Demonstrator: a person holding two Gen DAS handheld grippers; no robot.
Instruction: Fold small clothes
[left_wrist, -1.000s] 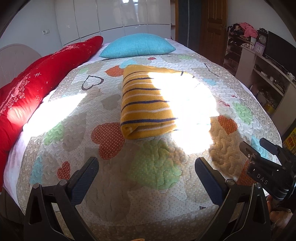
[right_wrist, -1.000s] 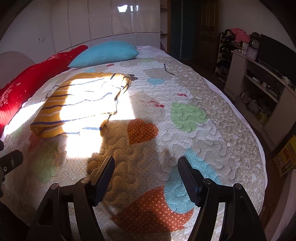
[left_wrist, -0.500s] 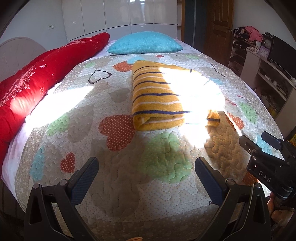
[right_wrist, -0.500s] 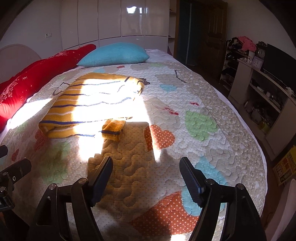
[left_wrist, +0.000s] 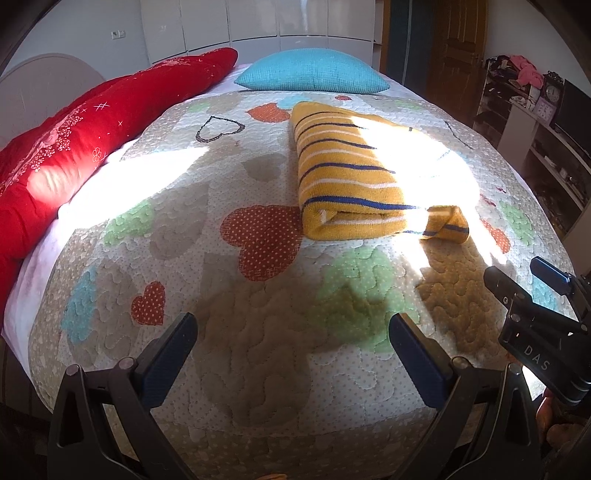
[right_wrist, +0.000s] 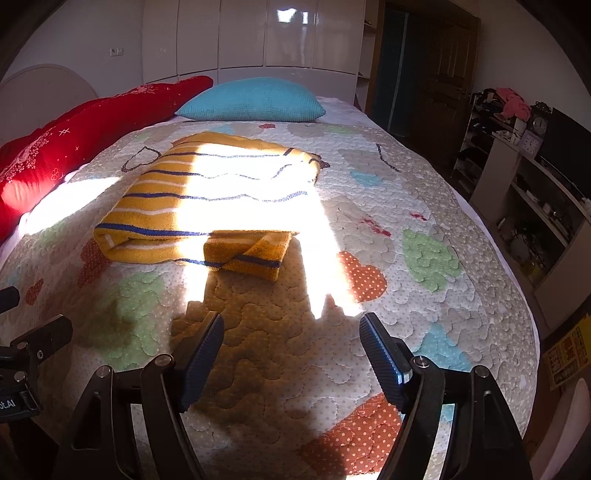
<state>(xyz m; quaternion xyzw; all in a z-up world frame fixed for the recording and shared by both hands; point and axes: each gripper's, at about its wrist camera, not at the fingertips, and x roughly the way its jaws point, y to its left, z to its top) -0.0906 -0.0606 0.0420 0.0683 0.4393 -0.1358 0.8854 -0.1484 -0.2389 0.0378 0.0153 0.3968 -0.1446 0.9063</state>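
Black grippers (left_wrist: 293, 332) (right_wrist: 291, 334) low over quilt (left_wrist: 258, 350), jaws apart

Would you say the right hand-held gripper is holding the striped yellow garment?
No, the right hand-held gripper is open and empty, short of the garment on the bed.

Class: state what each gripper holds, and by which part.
Nothing is held. The left gripper and right gripper are open above the quilt, short of the striped sweater.
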